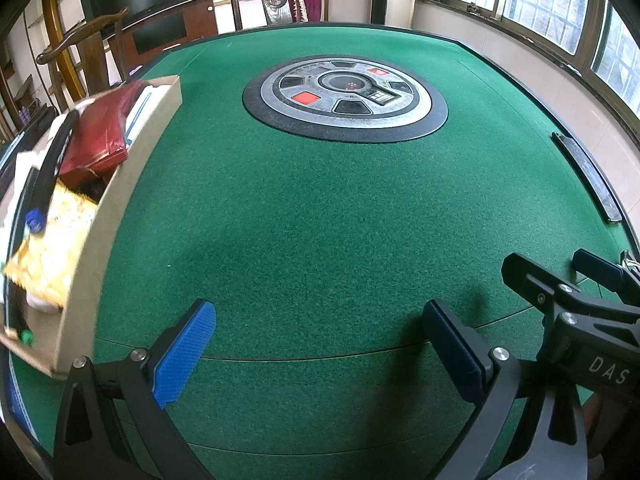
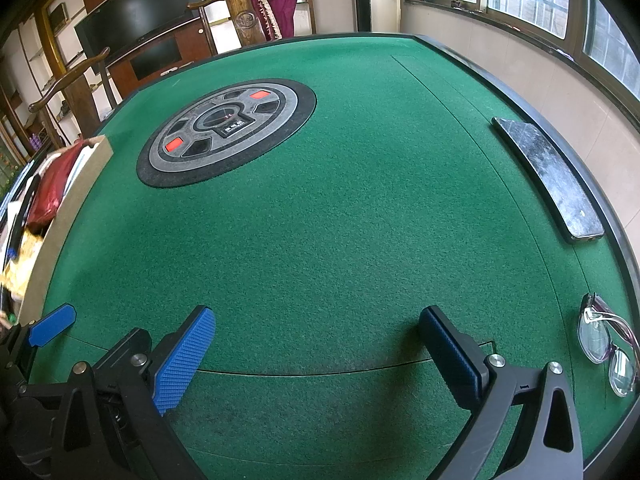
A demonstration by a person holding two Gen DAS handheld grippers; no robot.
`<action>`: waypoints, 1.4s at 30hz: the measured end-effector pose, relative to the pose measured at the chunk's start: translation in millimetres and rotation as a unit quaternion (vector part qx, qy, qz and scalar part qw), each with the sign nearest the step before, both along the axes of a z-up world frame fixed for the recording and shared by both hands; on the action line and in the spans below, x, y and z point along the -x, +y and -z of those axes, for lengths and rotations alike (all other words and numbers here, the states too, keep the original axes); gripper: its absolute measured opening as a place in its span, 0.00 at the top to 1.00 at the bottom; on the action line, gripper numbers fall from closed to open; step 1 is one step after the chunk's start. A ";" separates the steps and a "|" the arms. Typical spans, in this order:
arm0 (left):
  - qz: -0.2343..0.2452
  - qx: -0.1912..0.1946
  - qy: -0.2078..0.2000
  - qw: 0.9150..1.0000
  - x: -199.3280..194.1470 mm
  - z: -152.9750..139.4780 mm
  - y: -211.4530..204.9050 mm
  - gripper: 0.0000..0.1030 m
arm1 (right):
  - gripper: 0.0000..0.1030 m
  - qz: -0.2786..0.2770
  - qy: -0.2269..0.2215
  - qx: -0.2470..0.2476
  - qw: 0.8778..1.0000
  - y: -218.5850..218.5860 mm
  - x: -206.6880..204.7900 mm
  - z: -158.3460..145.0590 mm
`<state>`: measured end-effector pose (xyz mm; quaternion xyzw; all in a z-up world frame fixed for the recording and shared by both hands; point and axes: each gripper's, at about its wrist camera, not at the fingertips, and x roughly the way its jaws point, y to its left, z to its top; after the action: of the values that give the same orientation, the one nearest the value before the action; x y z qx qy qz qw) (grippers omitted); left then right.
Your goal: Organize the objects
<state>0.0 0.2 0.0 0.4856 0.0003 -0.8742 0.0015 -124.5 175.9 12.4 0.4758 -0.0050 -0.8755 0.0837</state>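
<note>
Nearest to the camera, the left gripper (image 1: 320, 344) has its jaws spread wide over the bare green felt of the table (image 1: 320, 208). Nothing is between its blue pads (image 1: 184, 354) and they touch nothing. The right gripper (image 2: 316, 350) is the same: jaws spread wide, nothing held, only felt under the gap. In the left wrist view the right gripper appears at the right edge, just beside the left one.

In the right wrist view, near the right edge of the table and close to the gripper, lies a pair of glasses (image 2: 606, 344) with a clear purplish frame. It lies flat, with the two lenses one behind the other along the table edge, so its long axis runs from near to far.

Farther along the same edge lies a phone (image 2: 550, 176), flat on the felt with its dusty face up. Its long axis also follows the table rim, and the near end points toward the glasses, well apart from them.

On the left side stands a cardboard box (image 1: 132, 168), its long wall running near to far. Inside are a yellow packet (image 1: 52, 240), a red packet (image 1: 100, 132) behind it, and other small things I cannot tell.

In the middle of the table, farther away, is the round grey control panel (image 1: 344, 96) with red buttons.
</note>
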 end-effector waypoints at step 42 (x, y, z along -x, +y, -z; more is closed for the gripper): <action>-0.001 0.000 0.000 1.000 0.1 0.0 -0.4 0.00 | 0.00 0.001 -0.001 -0.002 1.000 -0.8 -6.6 -2.9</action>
<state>-0.1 -0.1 0.0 0.4852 0.0010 -0.8744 0.0020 -117.8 175.1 15.3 0.4766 -0.0034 -0.8753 0.0820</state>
